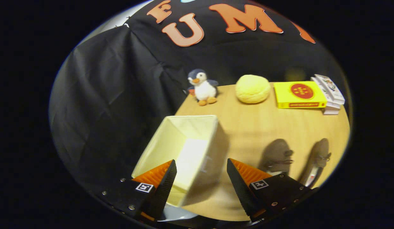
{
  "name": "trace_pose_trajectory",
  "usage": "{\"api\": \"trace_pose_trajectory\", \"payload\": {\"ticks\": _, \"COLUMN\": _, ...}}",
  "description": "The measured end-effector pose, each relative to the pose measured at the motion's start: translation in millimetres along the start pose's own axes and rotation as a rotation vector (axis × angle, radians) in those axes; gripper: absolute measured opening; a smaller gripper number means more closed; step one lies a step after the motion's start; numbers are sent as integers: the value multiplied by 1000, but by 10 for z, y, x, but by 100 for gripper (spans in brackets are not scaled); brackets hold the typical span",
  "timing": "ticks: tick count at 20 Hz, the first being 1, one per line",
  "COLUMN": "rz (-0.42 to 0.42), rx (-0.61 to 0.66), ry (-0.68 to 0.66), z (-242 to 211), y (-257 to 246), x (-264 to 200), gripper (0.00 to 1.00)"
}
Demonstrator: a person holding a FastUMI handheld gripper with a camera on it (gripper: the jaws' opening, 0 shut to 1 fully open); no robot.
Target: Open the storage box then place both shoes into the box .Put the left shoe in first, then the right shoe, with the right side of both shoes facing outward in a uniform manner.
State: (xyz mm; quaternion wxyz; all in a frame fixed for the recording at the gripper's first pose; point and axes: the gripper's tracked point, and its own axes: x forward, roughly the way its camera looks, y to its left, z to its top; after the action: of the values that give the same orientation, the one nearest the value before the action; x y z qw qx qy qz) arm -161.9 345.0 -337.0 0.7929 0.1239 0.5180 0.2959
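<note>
A cream fabric storage box (171, 140) stands open-topped and empty on the wooden table (273, 124), at its left edge. My gripper (201, 167) hangs open above the box's near right part, its fingers spread wide with nothing between them. Two brown laced shoes lie on the table to the right of the box: one shoe (277, 154) is just beyond my right finger, and the other shoe (319, 159) lies further right near the table's edge. Both point away from me.
Along the table's far side stand a plush penguin (201, 86), a yellow round cushion (252, 88), a yellow box (299, 94) and a stack of white books (330, 93). Black cloth drapes to the left of the table.
</note>
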Motion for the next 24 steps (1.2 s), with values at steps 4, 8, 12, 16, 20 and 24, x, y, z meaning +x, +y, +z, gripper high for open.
{"api": "trace_pose_trajectory", "payload": {"ticks": 4, "rz": -140, "rx": -50, "ry": 49, "z": -369, "y": -799, "x": -77, "gripper": 94}}
{"api": "trace_pose_trajectory", "payload": {"ticks": 8, "rz": -221, "rx": -81, "ry": 87, "z": -658, "y": -1277, "x": -223, "gripper": 88}}
{"api": "trace_pose_trajectory", "payload": {"ticks": 12, "rz": -225, "rx": -60, "ry": 94, "z": -783, "y": -1515, "x": -53, "gripper": 85}}
{"api": "trace_pose_trajectory", "payload": {"ticks": 16, "rz": -227, "rx": -56, "ry": 105, "z": -802, "y": -1655, "x": 310, "gripper": 75}}
{"api": "trace_pose_trajectory", "payload": {"ticks": 20, "rz": -238, "rx": -40, "ry": 91, "z": -745, "y": -1741, "x": 603, "gripper": 47}}
{"api": "trace_pose_trajectory", "payload": {"ticks": 24, "rz": -297, "rx": -4, "ry": 63, "z": -747, "y": -1887, "x": 705, "gripper": 19}}
